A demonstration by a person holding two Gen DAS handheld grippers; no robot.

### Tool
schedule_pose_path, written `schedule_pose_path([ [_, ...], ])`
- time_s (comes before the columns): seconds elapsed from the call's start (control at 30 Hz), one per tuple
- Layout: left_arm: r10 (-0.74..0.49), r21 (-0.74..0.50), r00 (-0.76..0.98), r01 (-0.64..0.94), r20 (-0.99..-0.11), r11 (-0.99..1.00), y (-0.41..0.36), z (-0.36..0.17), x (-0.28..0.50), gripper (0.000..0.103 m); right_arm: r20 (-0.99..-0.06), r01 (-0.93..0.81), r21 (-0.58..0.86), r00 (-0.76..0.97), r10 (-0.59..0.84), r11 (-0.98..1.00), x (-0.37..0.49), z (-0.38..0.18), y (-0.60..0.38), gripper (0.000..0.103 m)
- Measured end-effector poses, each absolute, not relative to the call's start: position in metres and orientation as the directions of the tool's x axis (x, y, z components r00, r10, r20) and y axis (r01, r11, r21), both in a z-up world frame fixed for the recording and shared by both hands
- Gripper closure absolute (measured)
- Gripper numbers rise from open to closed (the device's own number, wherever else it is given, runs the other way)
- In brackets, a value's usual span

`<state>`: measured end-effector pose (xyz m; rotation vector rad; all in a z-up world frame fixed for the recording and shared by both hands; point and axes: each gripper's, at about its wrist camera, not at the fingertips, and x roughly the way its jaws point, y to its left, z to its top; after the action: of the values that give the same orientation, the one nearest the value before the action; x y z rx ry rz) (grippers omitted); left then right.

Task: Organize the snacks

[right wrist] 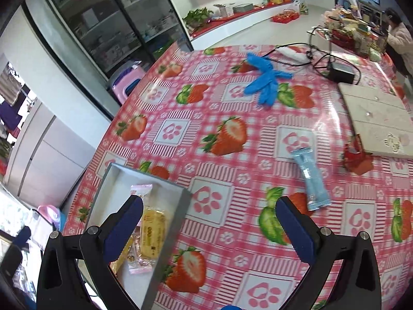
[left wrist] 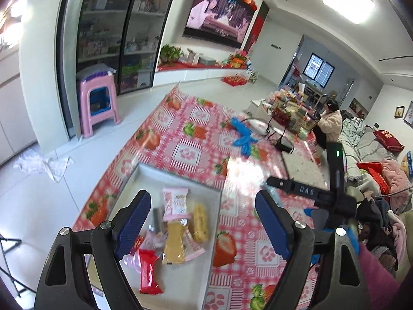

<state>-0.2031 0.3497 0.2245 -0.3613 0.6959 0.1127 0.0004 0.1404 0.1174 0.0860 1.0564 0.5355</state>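
Lots of stuff is half hidden here: in the left wrist view the left gripper blocks the near end of the white box, so the pile of snack packets inside is partly covered by the left finger at about 7 o'clock, and the print on the wrappers is too blurry to read. The jaws sit wide apart with nothing between them. From what shows, there's a red packet, a mustard-yellow one, a pink-and-white one and a yellow cake-looking one, all loose in the box. Over in the right wrist view, the right gripper is also spread open and empty, and its left finger covers part of the same box at 7 o'clock. One light blue packet lies outside the box on the strawberry tablecloth, at roughly 4 o'clock, just past the right finger. A crumpled red wrapper sits further right, touching a pale board. Blue gloves and a black adapter with cables are up at 1 o'clock. Room-wise: glass-door cabinet, pink stool, big TV, someone in a pale coat far right.
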Motion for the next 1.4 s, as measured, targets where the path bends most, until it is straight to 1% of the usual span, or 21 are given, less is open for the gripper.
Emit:
schedule_pose_path([
  [0.1,-0.013,-0.273,0.800,-0.189,-0.600,0.943,0.341,0.254,-0.197,0.014,-0.789,-0.345,0.309,0.427,0.441,0.886,0.006,0.130,0.107,0.000],
  [0.17,-0.016,-0.254,0.812,-0.163,-0.583,0.953,0.330,0.264,-0.189,0.008,-0.785,-0.315,0.300,0.455,0.420,0.901,0.012,0.136,0.086,0.000],
  [0.2,-0.020,-0.245,0.814,-0.152,-0.580,0.958,0.325,0.265,-0.187,0.007,-0.784,-0.283,0.295,0.474,0.401,0.913,0.017,0.137,0.071,0.000],
  [0.23,-0.024,-0.233,0.809,-0.141,-0.587,0.962,0.317,0.262,-0.181,0.003,-0.785,-0.255,0.294,0.485,0.385,0.921,0.021,0.136,0.059,0.000],
  [0.27,-0.029,-0.224,0.799,-0.133,-0.601,0.966,0.310,0.256,-0.175,0.001,-0.787,-0.226,0.295,0.494,0.370,0.928,0.026,0.135,0.047,0.000],
  [0.37,-0.065,-0.209,0.747,-0.100,-0.662,0.973,0.284,0.226,-0.155,0.001,-0.805,-0.146,0.283,0.502,0.318,0.948,0.038,0.121,0.016,0.000],
  [0.5,-0.111,-0.214,0.664,-0.076,-0.740,0.974,0.259,0.180,-0.141,0.001,-0.842,-0.118,0.230,0.474,0.259,0.966,0.051,0.090,0.002,0.000],
  [0.57,-0.109,-0.198,0.633,-0.072,-0.767,0.978,0.249,0.159,-0.138,0.001,-0.851,-0.112,0.200,0.473,0.230,0.973,0.059,0.075,-0.001,0.000],
  [0.8,-0.092,-0.148,0.561,-0.056,-0.823,0.987,0.239,0.110,-0.138,0.001,-0.841,0.028,0.290,0.484,0.241,0.957,0.101,0.039,-0.015,0.000],
  [0.97,-0.094,-0.128,0.528,-0.029,-0.844,0.991,0.235,0.088,-0.137,0.001,-0.856,0.089,0.278,0.474,0.205,0.956,0.125,0.015,-0.006,0.000],
  [1.0,-0.097,-0.129,0.523,-0.025,-0.847,0.991,0.234,0.086,-0.136,0.001,-0.858,0.108,0.277,0.475,0.195,0.955,0.128,0.011,-0.006,0.015],
  [1.03,-0.102,-0.132,0.518,-0.020,-0.849,0.991,0.233,0.083,-0.136,0.001,-0.857,0.122,0.260,0.487,0.171,0.958,0.129,0.009,-0.005,0.022],
  [1.07,-0.108,-0.135,0.514,-0.016,-0.851,0.991,0.233,0.081,-0.137,0.001,-0.853,0.121,0.233,0.502,0.143,0.965,0.129,0.010,-0.004,0.040],
  [1.1,-0.112,-0.139,0.510,-0.015,-0.853,0.990,0.232,0.078,-0.136,0.001,-0.853,0.113,0.223,0.504,0.138,0.968,0.130,0.010,-0.003,0.043],
  [1.23,-0.127,-0.159,0.496,-0.022,-0.859,0.987,0.232,0.073,-0.138,0.001,-0.856,0.051,0.201,0.496,0.150,0.978,0.128,0.010,0.004,0.050],
  [1.27,-0.130,-0.163,0.496,-0.024,-0.858,0.986,0.232,0.073,-0.138,0.001,-0.857,0.016,0.203,0.486,0.170,0.979,0.125,0.010,0.009,0.054],
  [1.3,-0.132,-0.166,0.496,-0.025,-0.858,0.986,0.231,0.073,-0.140,0.001,-0.858,-0.017,0.206,0.477,0.189,0.978,0.123,0.010,0.015,0.063],
  [1.4,-0.131,-0.166,0.491,-0.027,-0.861,0.986,0.228,0.071,-0.146,0.001,-0.865,-0.160,0.175,0.446,0.229,0.972,0.105,0.012,0.042,0.064],
])
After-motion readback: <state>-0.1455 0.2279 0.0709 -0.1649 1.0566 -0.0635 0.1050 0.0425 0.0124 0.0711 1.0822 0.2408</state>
